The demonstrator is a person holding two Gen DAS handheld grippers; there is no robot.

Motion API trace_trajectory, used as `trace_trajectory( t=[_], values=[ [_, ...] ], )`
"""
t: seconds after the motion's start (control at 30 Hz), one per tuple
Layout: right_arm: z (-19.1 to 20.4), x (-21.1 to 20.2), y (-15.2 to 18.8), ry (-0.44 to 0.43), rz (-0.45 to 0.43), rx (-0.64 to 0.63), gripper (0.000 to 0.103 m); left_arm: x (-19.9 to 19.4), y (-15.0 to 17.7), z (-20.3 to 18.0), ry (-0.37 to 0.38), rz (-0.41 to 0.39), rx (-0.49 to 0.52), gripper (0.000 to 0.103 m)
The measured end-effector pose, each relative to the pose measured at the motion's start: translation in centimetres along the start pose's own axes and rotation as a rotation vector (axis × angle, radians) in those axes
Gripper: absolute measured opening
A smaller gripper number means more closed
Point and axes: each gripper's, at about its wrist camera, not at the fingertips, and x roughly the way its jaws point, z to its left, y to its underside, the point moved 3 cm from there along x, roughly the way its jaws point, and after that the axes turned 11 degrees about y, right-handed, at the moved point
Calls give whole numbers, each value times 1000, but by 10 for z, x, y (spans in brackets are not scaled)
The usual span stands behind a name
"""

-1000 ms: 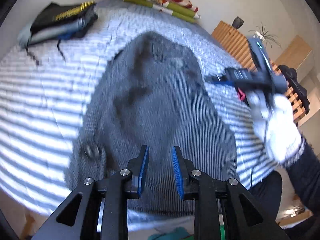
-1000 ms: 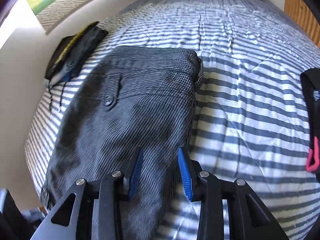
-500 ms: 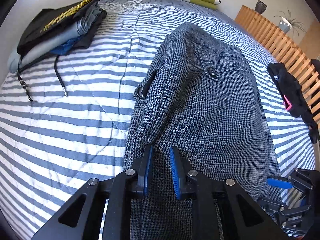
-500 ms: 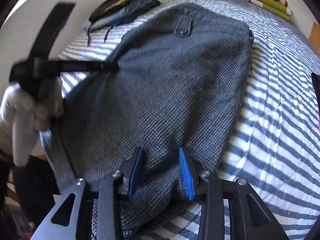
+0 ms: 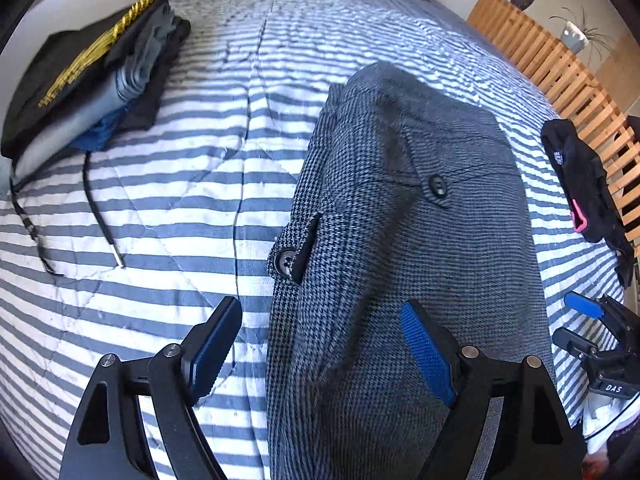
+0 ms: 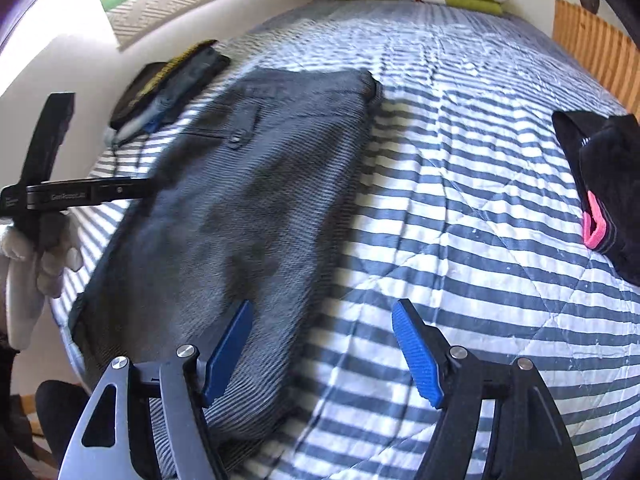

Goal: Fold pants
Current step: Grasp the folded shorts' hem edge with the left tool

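Gray pants [image 5: 400,260] lay folded lengthwise on striped bedspread [image 5: 180,200], just ahead of both tongs. Left gripper [image 5: 320,352] was spread wide, holding nothing, straddling the pants' near left edge. Right gripper [image 6: 320,352] also gaped empty over the pants' right edge. Clothes stack [image 5: 88,88] sat far left.

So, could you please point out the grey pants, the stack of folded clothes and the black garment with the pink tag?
grey pants [image 5: 420,264], left wrist view, mid fabric.
stack of folded clothes [image 5: 80,92], left wrist view, top layer.
black garment with pink tag [image 6: 608,184], right wrist view, black cloth.
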Motion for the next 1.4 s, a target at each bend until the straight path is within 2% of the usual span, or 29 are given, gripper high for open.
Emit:
trace_trajectory(
  t=[0.23,0.53,0.6,0.67,0.83,0.97,1.1,1.27,1.4],
  values=[
    [2,22,-7,33,39,35,69,20,-2,8,-5,10,8,84],
    [12,36,-13,75,30,-7,69,32,-11,7,-2,-5,40,84],
    [14,39,-15,77,32,-15,69,33,-13,5,3,-5,52,82],
    [13,39,-16,74,33,-6,69,34,-14,3,7,-6,67,76],
    [-4,35,-13,18,43,74,69,34,-14,-1,38,-13,76,64],
    [-1,36,-11,-7,42,54,70,30,-14,3,61,-20,64,57],
    [-1,36,-12,-76,49,69,70,27,-12,10,91,-26,43,54],
    [-18,36,-11,-189,79,145,67,25,-11,17,138,-21,-7,56],
    [-17,36,-11,-192,87,142,62,25,-9,15,123,-19,7,56]
  ],
)
